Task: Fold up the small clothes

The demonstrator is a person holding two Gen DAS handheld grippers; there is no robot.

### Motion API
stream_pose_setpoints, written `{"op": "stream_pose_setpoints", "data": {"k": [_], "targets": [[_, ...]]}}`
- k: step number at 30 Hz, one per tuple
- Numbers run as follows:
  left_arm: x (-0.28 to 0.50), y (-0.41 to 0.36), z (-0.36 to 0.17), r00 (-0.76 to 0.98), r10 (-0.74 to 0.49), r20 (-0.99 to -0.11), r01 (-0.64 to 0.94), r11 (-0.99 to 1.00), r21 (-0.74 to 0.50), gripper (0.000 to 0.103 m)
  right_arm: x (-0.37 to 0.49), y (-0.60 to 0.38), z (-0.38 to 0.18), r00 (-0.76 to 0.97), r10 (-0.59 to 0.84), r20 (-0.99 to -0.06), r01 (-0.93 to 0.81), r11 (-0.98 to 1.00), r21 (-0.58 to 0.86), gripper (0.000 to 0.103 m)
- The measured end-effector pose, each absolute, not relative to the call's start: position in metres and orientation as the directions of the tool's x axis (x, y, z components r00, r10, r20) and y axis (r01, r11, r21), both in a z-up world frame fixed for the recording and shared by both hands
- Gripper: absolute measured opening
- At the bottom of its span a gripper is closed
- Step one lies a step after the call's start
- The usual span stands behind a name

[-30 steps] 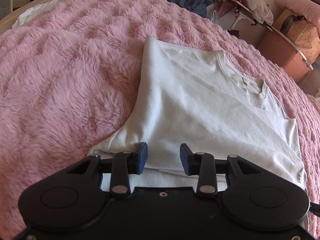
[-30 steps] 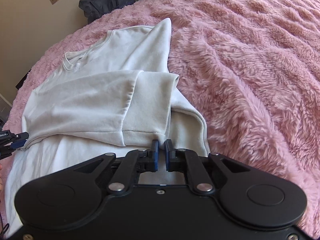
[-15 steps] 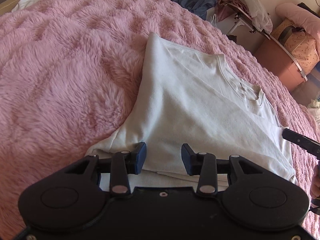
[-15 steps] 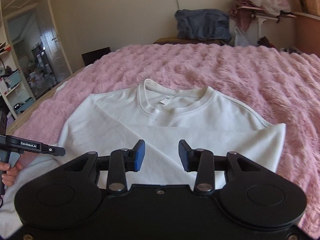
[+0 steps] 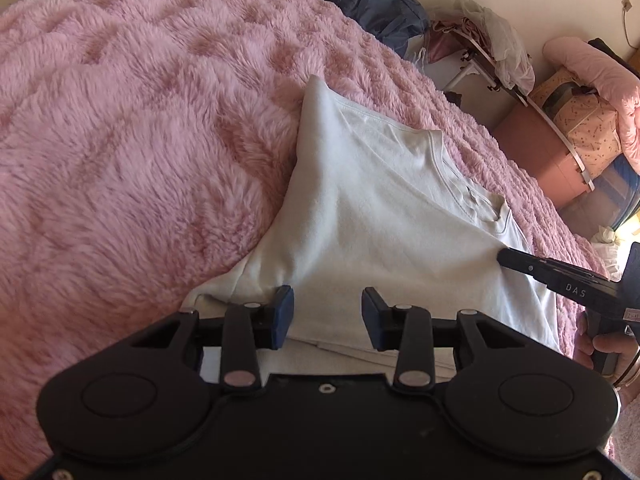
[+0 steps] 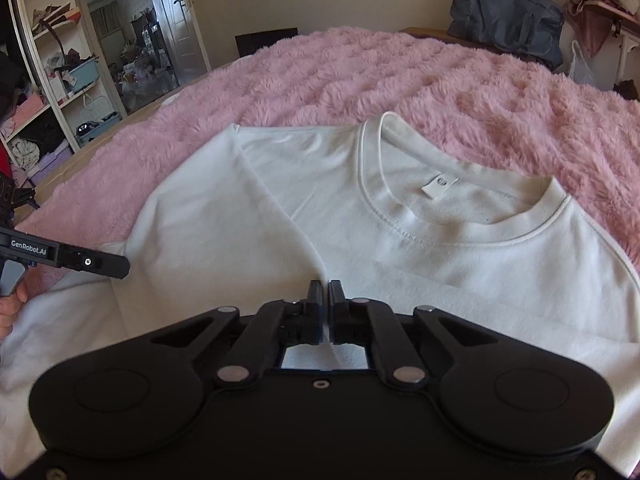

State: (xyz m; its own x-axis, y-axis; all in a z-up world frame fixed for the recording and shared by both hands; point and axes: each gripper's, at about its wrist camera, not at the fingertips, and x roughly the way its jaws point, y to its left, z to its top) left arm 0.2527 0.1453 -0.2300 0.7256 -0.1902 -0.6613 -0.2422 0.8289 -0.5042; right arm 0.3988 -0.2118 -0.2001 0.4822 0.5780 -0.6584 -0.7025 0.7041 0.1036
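Shirt (image 6: 400, 240), white and partly folded, lies on our pink blanket (image 5: 140, 140). Our left gripper (image 5: 327, 316) hovers over its near edge, jaws half apart with nothing pinched between them. Our right gripper (image 6: 325, 304) has just closed, jaws together over the shirt below the collar (image 6: 460, 220); we cannot tell whether cloth is caught.

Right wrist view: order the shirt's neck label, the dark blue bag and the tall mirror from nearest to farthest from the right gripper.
From the right gripper:
1. Neck label, just ahead inside the white shirt's collar, slightly right.
2. Dark blue bag, beyond the pink blanket's far edge, upper right.
3. Tall mirror, far upper left; close to the bag's range, hard to call.
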Motion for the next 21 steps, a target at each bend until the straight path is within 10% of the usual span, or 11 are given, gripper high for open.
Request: {"op": "stream_pose_setpoints", "data": {"k": [7,9,13,21], "targets": [[0.255,0.139,-0.23,0.707,-0.065,-0.704,-0.272,0.894,-0.355,0.021,0.41,-0.203,-0.222,0.595,0.455,-0.663,-0.618,0.786,-0.015,0.007],[0.255,0.142,-0.228,0.704,-0.072,-0.707,-0.282,0.885,-0.37,0.021,0.407,-0.211,-0.216,0.621,0.459,-0.635,-0.576,0.817,0.028,0.024],[0.252,0.139,-0.209,0.743,-0.096,-0.663,-0.25,0.879,-0.407,0.041,0.372,-0.242,-0.19,0.679,0.495,-0.542,-0.52,0.845,0.121,0.028],[0.297,0.121,-0.205,0.756,-0.197,-0.625,-0.161,0.868,-0.469,0.042,0.274,-0.284,-0.188,0.697,0.422,-0.579,-0.473,0.878,0.07,0.031]]}}
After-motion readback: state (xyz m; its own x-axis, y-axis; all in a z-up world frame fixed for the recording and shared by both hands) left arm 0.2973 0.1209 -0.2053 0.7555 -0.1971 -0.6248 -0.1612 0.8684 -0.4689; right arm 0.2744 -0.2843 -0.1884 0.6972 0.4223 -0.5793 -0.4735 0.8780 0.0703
